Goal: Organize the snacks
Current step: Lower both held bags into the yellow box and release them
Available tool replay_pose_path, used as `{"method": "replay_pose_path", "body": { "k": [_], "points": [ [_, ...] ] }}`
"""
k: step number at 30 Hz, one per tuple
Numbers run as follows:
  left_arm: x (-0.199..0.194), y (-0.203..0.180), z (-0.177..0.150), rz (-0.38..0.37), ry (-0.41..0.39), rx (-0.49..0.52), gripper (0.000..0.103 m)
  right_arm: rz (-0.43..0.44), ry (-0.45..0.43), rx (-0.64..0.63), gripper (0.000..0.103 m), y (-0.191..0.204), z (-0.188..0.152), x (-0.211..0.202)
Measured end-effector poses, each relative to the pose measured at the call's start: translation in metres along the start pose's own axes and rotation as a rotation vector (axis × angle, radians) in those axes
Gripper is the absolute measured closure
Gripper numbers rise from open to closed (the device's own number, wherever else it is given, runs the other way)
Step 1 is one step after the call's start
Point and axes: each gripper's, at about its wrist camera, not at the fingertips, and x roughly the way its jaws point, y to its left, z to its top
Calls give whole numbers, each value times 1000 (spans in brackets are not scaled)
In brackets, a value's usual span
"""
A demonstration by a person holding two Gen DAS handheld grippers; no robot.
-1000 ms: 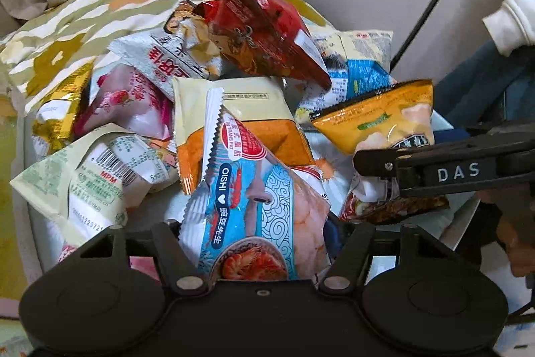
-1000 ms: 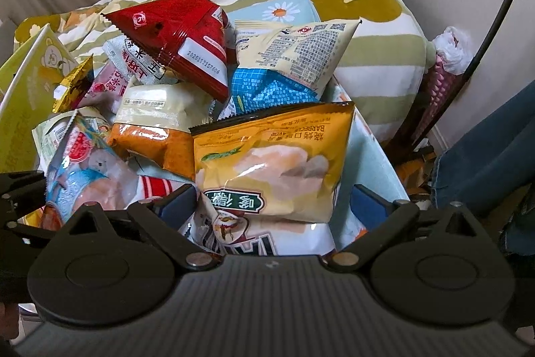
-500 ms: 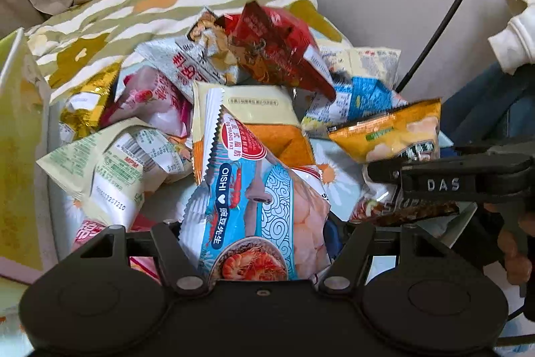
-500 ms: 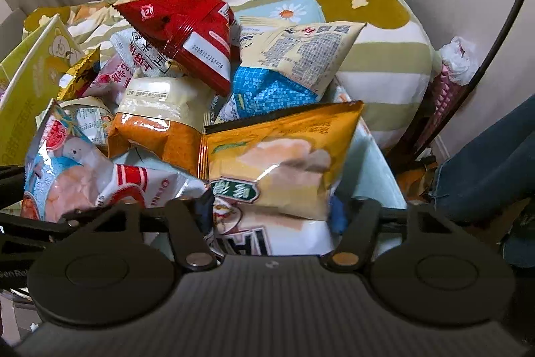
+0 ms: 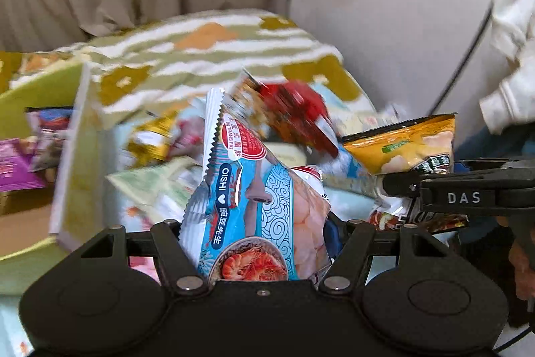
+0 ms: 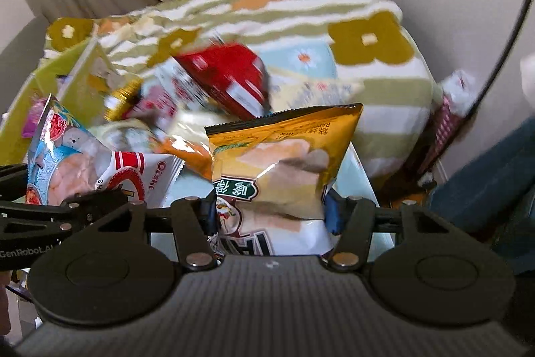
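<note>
I am holding my left gripper (image 5: 260, 236) tilted downward, its jaws pressing both sides of a blue shrimp-snack bag (image 5: 254, 209) that is standing up between them. My right gripper (image 6: 271, 211) is pointing down at a similar slant beside it, its jaws closing and its blue pads (image 6: 332, 213) squeezing a yellow chip bag (image 6: 284, 163). Both grippers are sitting side by side, near each other.
</note>
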Motion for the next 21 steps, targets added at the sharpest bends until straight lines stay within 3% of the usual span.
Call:
{"method": "replay_pose_path", "body": {
  "k": [8, 13, 21],
  "points": [
    [-59, 56, 12, 135, -113, -120, 33, 133, -83, -121, 32, 61, 41, -30],
    [-84, 110, 20, 211, -159, -165, 33, 213, -124, -180, 32, 120, 66, -32],
    [-83, 210, 27, 264, -146, -230, 32, 271, -125, -227, 32, 225, 88, -10]
  ]
}}
